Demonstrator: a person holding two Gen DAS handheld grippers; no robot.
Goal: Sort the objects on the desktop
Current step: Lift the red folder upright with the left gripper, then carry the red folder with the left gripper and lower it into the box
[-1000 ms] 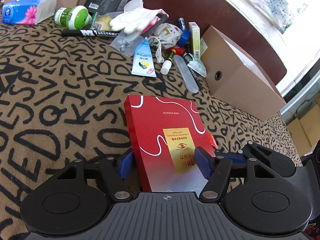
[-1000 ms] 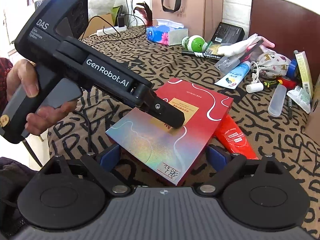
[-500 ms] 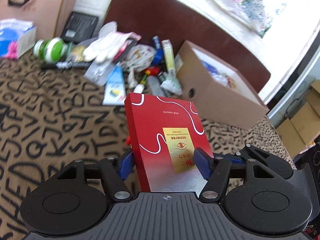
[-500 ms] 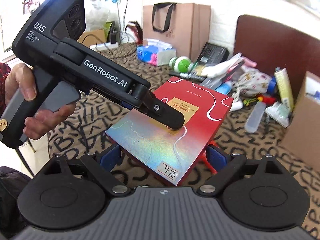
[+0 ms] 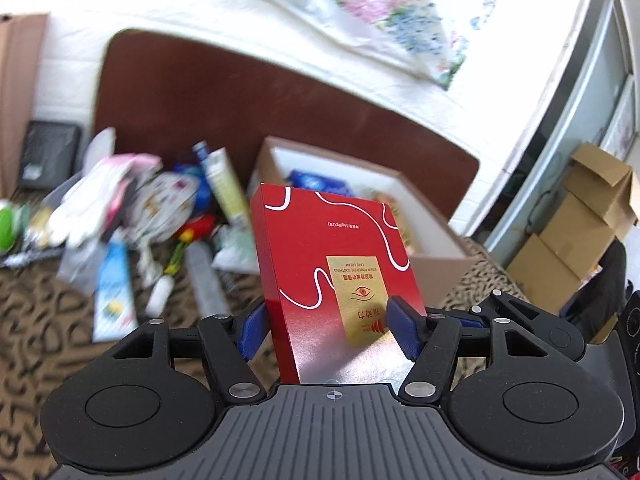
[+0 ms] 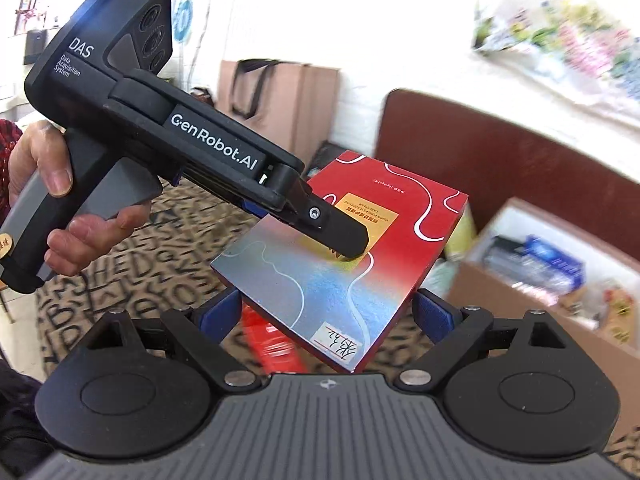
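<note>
A flat red box [image 5: 320, 264] with white wavy lines and a gold label is clamped in my left gripper [image 5: 324, 322], held in the air above the table. In the right wrist view the same box [image 6: 360, 248] shows tilted, with the left gripper's fingers [image 6: 340, 236] pressed on its top face. My right gripper [image 6: 326, 316] is open, its blue pads on either side of the box's near silver end, and I cannot tell whether they touch it. An open cardboard box [image 5: 360, 208] with items inside lies just beyond the red box.
A pile of small items lies left of the cardboard box: white gloves [image 5: 92, 200], a blue tube [image 5: 114, 284], a clear case [image 5: 204, 280], a patterned pouch [image 5: 164, 204]. A red tube [image 6: 272, 340] lies under the held box. A brown headboard [image 5: 240, 100] stands behind.
The left gripper has lifted the red box off the table and carried it forward to the right, toward the cardboard box. The right gripper has followed, still open.
</note>
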